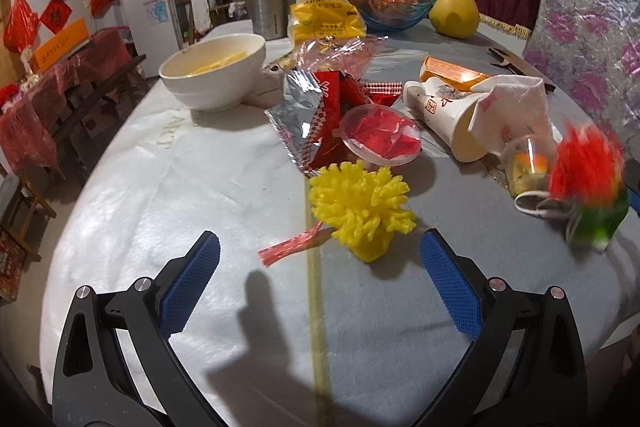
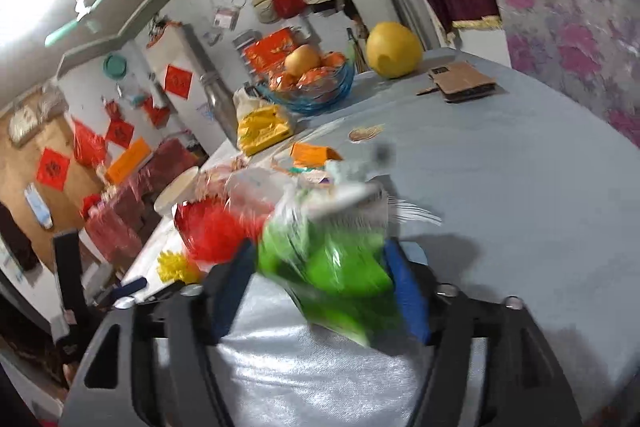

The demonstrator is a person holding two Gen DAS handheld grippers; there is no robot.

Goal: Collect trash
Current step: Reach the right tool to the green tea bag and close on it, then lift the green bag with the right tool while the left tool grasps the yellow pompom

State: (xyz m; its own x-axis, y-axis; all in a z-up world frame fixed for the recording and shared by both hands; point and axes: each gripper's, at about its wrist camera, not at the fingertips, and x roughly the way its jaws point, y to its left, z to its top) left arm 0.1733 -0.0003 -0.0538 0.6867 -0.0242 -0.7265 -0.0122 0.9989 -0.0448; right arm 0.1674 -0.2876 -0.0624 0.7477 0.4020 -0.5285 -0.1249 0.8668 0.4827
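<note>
In the left wrist view, the left gripper [image 1: 320, 251] sits at the bottom of the frame with its two blue, knurled pads [image 1: 192, 283] spread wide and nothing between them, above a pale grey cloth [image 1: 168, 187]. Just above it, at centre, lies one yellow pompom [image 1: 360, 205], fluffy and round, beside one red foil strip [image 1: 294, 247]. Further up is a heap of trash: one crinkled silver-and-red wrapper [image 1: 308, 115], one clear round tub [image 1: 380, 137] with red film inside, one tipped paper cup [image 1: 444, 115] and one white napkin [image 1: 512, 107]. One white bowl [image 1: 214, 75] stands at upper left; one blurred red pompom [image 1: 584, 163] is at the right edge. In the right wrist view, the right gripper [image 2: 320, 287] fills the bottom, its two blue pads [image 2: 412, 303] on either side of one shiny green packet [image 2: 332, 267] at centre; blur hides whether they press it. One yellow pomelo [image 2: 394, 49] sits at upper centre.
</note>
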